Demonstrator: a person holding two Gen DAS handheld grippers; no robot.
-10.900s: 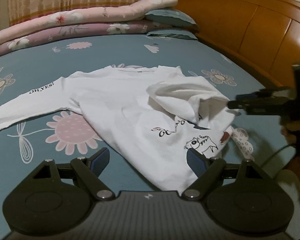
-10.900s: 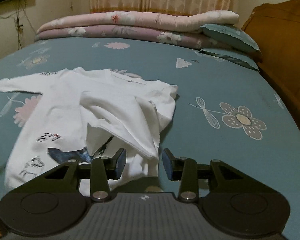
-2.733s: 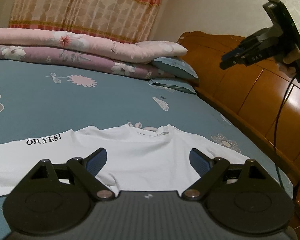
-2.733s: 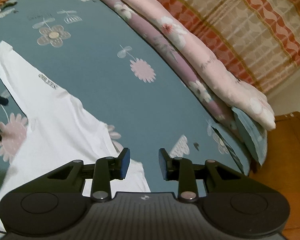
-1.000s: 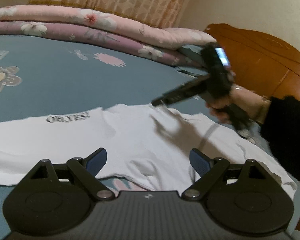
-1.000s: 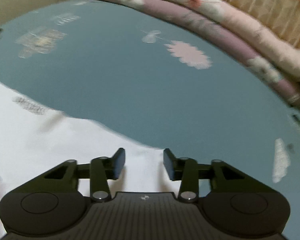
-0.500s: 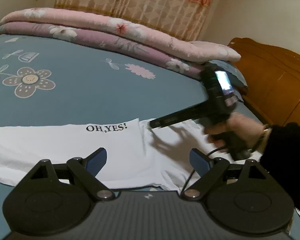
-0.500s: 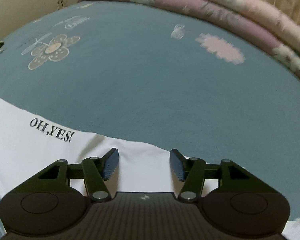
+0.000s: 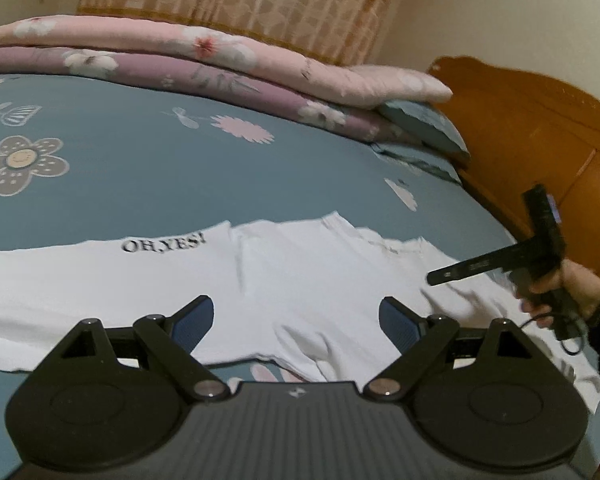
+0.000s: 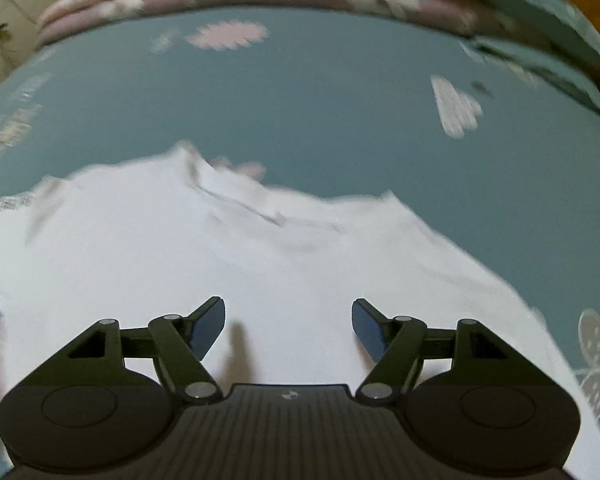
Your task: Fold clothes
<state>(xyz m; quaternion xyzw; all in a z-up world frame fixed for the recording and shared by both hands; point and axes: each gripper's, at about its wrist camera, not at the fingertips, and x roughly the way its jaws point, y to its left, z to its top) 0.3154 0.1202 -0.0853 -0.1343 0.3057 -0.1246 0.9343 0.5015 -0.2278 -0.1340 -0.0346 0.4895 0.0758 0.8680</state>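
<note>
Looking along the left gripper [image 9: 296, 316], its blue-padded jaws stand spread wide with nothing between them, poised over a white long-sleeved shirt [image 9: 300, 280] spread flat on the teal flowered bedsheet [image 9: 140, 168]. One sleeve, printed "OH,YES!" [image 9: 162, 242], stretches off to the left; the collar lies beyond the jaws. At the right, a hand [image 9: 568, 288] holds the right gripper [image 9: 434, 279] with its tips just above the shirt's far shoulder. Folded pink and mauve quilts [image 9: 220, 64], a pillow [image 9: 424, 128] and a wooden headboard [image 9: 540, 140] sit behind.

From the right wrist, blurred by motion, the right gripper [image 10: 288, 328] is likewise spread apart and empty, hovering over the shirt's [image 10: 220, 264] chest, the collar straight ahead and bedsheet [image 10: 300, 112] past it
</note>
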